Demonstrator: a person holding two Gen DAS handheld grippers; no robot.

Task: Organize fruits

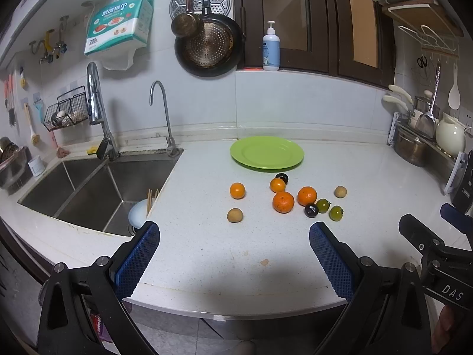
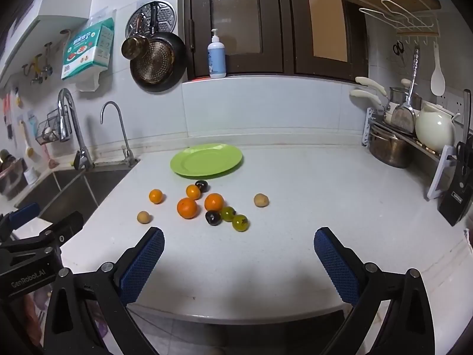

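A tiled kitchen wall runs behind a pale, faintly speckled stone worktop (image 1: 207,236), smooth and glossy under the light, with a double stainless-steel sink (image 1: 97,189) sunk into its left end and two curved chrome taps above it. A dark round frying pan (image 1: 207,48) hangs on the wall, and a white pump bottle (image 1: 271,47) stands on the sill by dark wooden window frames. On the right a steel pot and a cream ceramic jug (image 2: 434,128) sit in a rack.

Towards the back of the worktop lies a flat, round, lime-green plate (image 1: 267,153), bare and shiny. The fruit is scattered on the worktop just in front of it, none on the plate: four dimpled oranges, the biggest orange (image 1: 283,202) in the middle of the cluster and a small orange (image 1: 237,190) apart to the left; two glossy near-black round fruits, one dark fruit (image 1: 311,210) touching a smooth green tomato (image 1: 323,205), with a second green tomato (image 1: 336,213) just beside; and two dull, tan, rough-skinned longans, one longan (image 1: 235,215) nearest the front and another (image 1: 340,191) off to the right.

The left tool (image 1: 235,254) hangs over the front edge of the worktop, its black arms spread wide, blue waffle-textured pads (image 1: 139,263) holding nothing. The right tool (image 2: 239,257) hangs beside it, equally wide and empty.
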